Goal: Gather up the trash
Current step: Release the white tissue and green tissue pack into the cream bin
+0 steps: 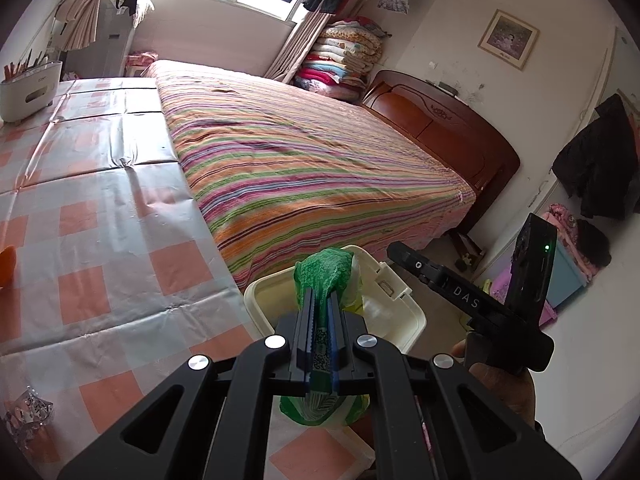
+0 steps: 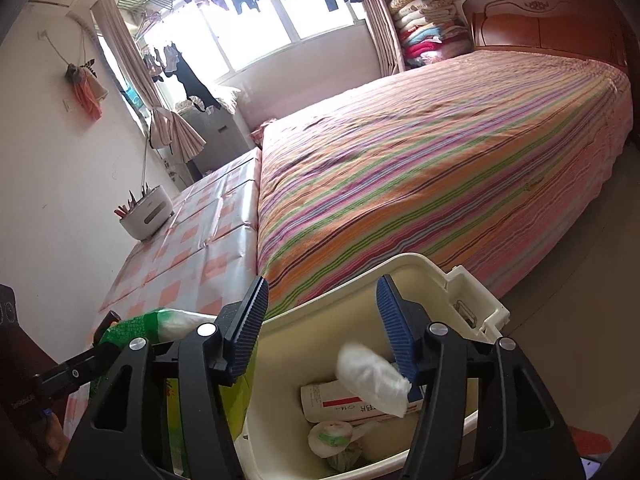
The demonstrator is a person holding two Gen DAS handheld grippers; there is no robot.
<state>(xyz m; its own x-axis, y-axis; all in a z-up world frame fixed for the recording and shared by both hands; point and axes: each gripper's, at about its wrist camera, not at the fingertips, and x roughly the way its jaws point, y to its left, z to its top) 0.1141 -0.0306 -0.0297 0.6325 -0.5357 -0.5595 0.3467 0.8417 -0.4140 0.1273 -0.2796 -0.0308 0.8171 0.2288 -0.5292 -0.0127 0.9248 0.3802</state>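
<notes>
My left gripper (image 1: pixel 320 300) is shut on a green printed plastic wrapper (image 1: pixel 324 272), which bulges out past the fingertips over the cream bin (image 1: pixel 256 288). In the right wrist view my right gripper (image 2: pixel 322 316) stands open above the same bin (image 2: pixel 400 260). A crumpled white wad (image 2: pixel 372 376) rests against the right pad only. Inside the bin lie a white box with a red stripe (image 2: pixel 348 400) and a balled white and green wrapper (image 2: pixel 332 436). The green wrapper (image 2: pixel 136 328) shows at the left.
The bin sits between the table with a pink checked cloth (image 1: pixel 100 220) and the striped bed (image 1: pixel 300 152). On the table are a crumpled clear wrapper (image 1: pixel 28 416), an orange thing (image 1: pixel 6 264) and a white utensil holder (image 1: pixel 28 92). A hand (image 1: pixel 500 384) holds the other tool.
</notes>
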